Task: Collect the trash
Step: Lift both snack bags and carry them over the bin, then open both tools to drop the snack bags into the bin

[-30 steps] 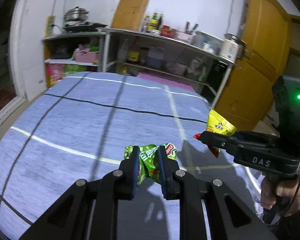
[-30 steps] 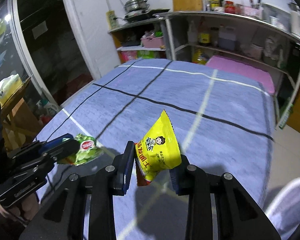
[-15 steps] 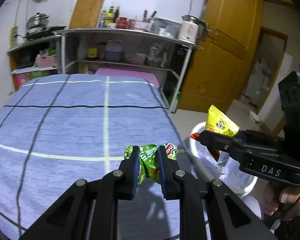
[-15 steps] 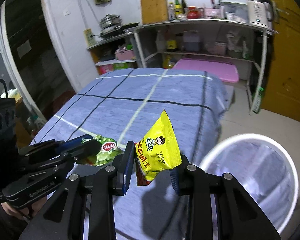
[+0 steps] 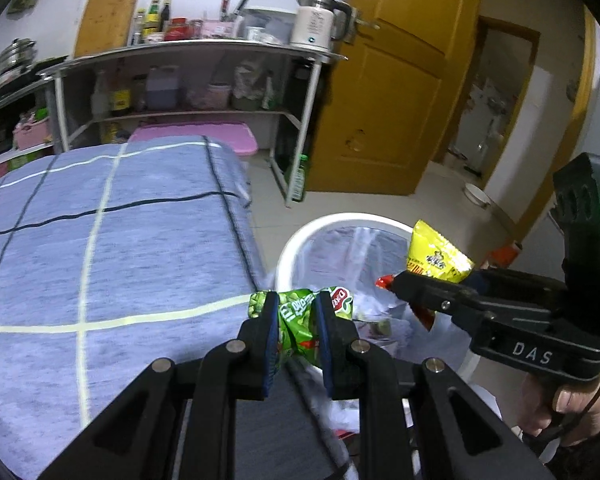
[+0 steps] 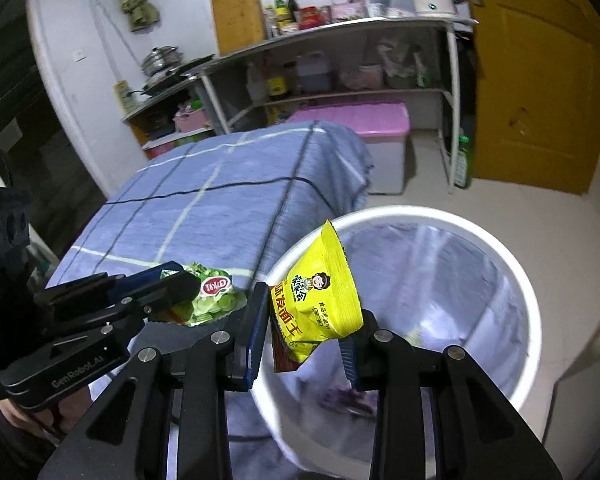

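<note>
My left gripper (image 5: 296, 312) is shut on a crumpled green snack wrapper (image 5: 300, 312) and holds it over the near right edge of the table, beside the white trash bin (image 5: 296, 240). My right gripper (image 6: 304, 312) is shut on a yellow snack packet (image 6: 320, 292) and holds it above the left rim of the bin (image 6: 524, 280), which has a clear liner. The right gripper with the yellow packet (image 5: 432, 256) shows in the left wrist view over the bin. The left gripper with the green wrapper (image 6: 216, 296) shows at the left of the right wrist view.
The table wears a blue cloth with dark and pale lines (image 5: 100, 248). A metal shelf rack (image 5: 204, 80) with bottles and a kettle stands behind, a pink-lidded box (image 6: 360, 120) below it. A yellow door (image 5: 392, 92) is at the right. The bin stands on a tiled floor.
Both grippers have swung to the right, from over the table to the bin at its edge, each still holding its wrapper. The bin now fills the right wrist view.
</note>
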Motion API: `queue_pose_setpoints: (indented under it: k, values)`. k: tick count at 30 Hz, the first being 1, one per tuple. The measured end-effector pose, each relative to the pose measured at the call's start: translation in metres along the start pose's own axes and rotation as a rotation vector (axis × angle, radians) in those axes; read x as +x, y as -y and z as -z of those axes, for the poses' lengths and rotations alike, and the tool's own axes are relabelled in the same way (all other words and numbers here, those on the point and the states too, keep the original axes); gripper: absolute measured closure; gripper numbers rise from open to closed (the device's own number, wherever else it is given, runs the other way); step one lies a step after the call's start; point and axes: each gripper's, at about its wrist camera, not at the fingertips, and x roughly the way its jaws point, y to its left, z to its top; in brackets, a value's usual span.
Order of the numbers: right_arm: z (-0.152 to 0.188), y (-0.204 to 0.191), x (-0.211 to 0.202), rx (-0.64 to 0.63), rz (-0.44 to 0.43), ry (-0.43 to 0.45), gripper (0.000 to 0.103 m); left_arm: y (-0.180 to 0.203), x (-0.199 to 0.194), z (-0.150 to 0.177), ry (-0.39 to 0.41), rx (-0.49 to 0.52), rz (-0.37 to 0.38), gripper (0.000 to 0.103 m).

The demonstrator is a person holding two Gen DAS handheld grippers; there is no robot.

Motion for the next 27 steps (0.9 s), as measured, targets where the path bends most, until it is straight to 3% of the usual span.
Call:
queue_pose_setpoints:
  k: [15,19,20,27]
  values:
    - [0.018,0.055,0.012,0.087,0.092,-0.076,0.068,0.028,0.048,-0.005,-0.075,0.034,0.043,0.082]
    - [0.022,0.059,0.011,0.089,0.098,-0.073,0.055,0.031,0.049,-0.005,-0.076,0.035,0.057,0.065]
    - [0.022,0.059,0.011,0.09,0.097,-0.071,0.052,0.031,0.049,-0.005,-0.077,0.034,0.06,0.065]
    - [0.024,0.057,0.005,0.085,0.105,-0.059,0.051,0.027,0.045,-0.003,-0.078,0.02,0.059,0.063]
